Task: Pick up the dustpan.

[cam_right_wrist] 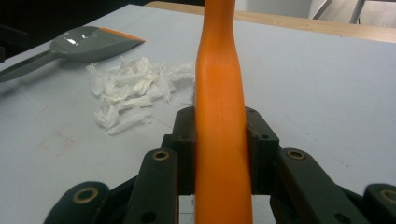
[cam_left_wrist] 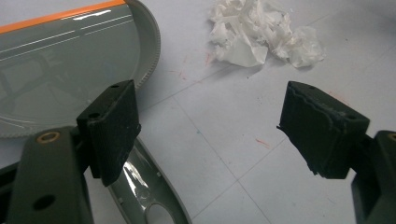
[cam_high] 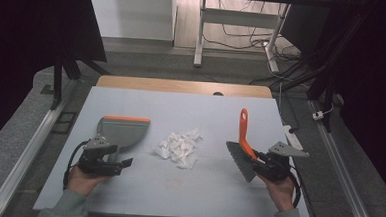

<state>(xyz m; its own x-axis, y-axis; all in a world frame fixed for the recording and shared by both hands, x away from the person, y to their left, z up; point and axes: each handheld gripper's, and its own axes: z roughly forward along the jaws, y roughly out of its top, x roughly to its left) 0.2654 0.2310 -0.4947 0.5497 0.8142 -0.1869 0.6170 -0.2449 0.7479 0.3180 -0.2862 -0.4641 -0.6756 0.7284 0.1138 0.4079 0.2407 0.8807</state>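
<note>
The brush (cam_high: 244, 151) sits at the right side of the desk (cam_high: 177, 188); its orange plastic handle looks stiff, smooth and light, so a firm hold on the handle near the bristles is probably best. The right tool (cam_right_wrist: 219, 140) clamps this handle. The paper scraps (cam_high: 180, 148) in the middle are soft and very light. The dustpan (cam_high: 122, 131) lies left; its thin handle is likely the place to grasp, and the left tool (cam_left_wrist: 210, 126) stands wide and empty over it

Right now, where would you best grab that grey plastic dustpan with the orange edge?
By the grey plastic dustpan's narrow handle, from above. It lies flat, pointing toward the person, slim enough for the left gripper's open jaws poised over it; the pan is too wide.
</note>
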